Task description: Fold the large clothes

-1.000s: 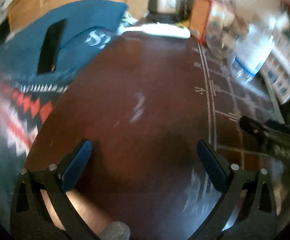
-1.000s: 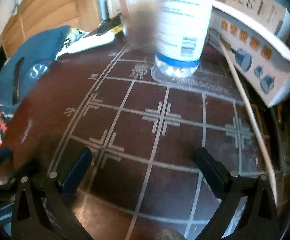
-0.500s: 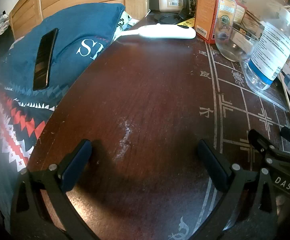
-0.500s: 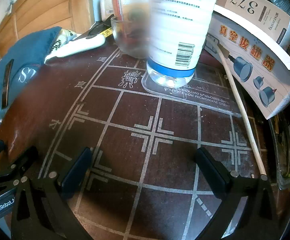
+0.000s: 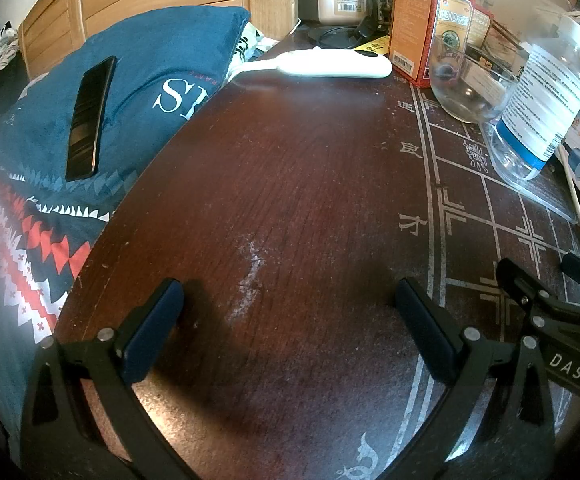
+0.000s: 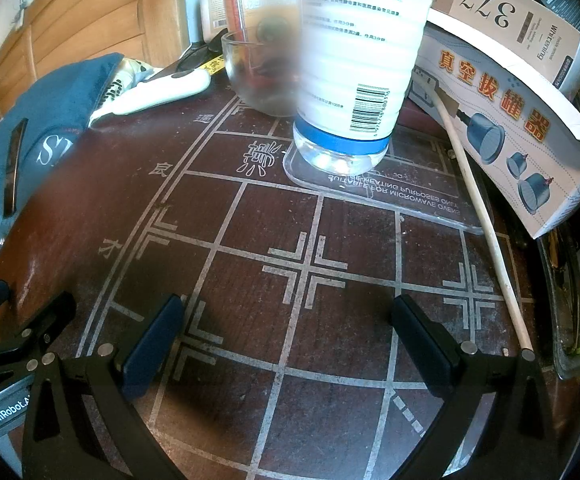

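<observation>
1. Over a dark wooden table (image 5: 290,184) marked with a pale grid and characters, the left gripper (image 5: 290,328) is held with its jaws spread wide and nothing between them.
2. Just to its right, the right gripper (image 6: 286,340) is likewise held wide open and empty above the grid lines.
3. Beyond the table's left edge, a teal garment (image 5: 162,60) with white lettering is seen bunched up, with a red, white and dark patterned fabric (image 5: 38,248) lying below it.
4. A black phone (image 5: 90,120) is laid on the teal garment.
5. Near the far edge, a white handheld device (image 5: 330,63) is laid on the table, and a red box (image 5: 422,36) is stood beside a glass bowl (image 5: 470,84).
6. A clear plastic bottle (image 6: 354,72) with a white label is stood on a clear plastic lid (image 6: 390,196).
7. A thin wooden stick (image 6: 486,224) is laid beside a white carton (image 6: 510,120).
</observation>
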A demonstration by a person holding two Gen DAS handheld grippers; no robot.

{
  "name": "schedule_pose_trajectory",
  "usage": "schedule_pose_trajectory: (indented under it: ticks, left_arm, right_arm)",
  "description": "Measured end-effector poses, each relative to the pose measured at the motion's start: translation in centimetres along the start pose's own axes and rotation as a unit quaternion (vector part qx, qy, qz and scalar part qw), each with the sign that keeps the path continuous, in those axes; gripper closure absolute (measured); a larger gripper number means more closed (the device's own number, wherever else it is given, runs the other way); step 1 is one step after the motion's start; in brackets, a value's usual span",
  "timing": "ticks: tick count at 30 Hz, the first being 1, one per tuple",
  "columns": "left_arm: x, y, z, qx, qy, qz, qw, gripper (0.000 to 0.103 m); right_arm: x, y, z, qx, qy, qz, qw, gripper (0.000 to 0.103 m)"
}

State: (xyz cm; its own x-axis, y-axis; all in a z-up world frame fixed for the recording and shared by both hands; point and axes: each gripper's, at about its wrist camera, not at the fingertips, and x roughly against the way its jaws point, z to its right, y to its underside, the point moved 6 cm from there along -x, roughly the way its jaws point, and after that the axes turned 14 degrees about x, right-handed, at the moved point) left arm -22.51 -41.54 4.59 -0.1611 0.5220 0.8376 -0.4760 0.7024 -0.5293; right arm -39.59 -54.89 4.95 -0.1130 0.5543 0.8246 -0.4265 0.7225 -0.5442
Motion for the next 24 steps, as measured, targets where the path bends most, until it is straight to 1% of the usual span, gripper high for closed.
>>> schedule_pose_trajectory:
  ticks: [24]
  left_arm:
    - [0.01,-0.04,-0.01,-0.001,0.001,0.0,1.0,0.0]
  right_arm:
    - [-0.29,-0.24,0.03,0.003,-0.003,0.0,1.0,0.0]
